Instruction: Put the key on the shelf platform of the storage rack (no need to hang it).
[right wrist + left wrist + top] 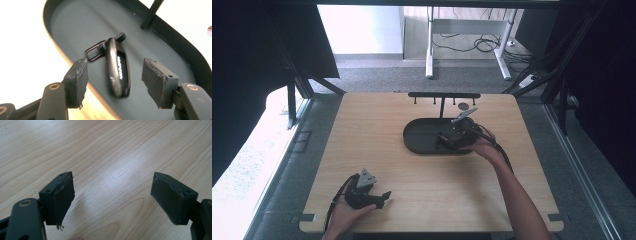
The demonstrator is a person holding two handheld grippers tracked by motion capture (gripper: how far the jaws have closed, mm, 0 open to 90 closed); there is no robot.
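A dark glossy carabiner clip [117,72] with a small rectangular ring at its far end lies on the floor of a black oval tray [75,25]. My right gripper [115,62] is open just above the tray, with one jaw on each side of the clip and neither touching it. In the high view the right gripper [443,140] hangs over the right part of the tray [422,135]. My left gripper [384,196] rests near the table's front left, open. Only bare wood shows between the jaws of the left gripper [112,180].
A thin black post [441,107] rises from the tray's far side and carries a crossbar with small hooks [443,94]. A small dark disc [463,106] lies behind the tray. The wooden table [412,175] is bare between the two grippers.
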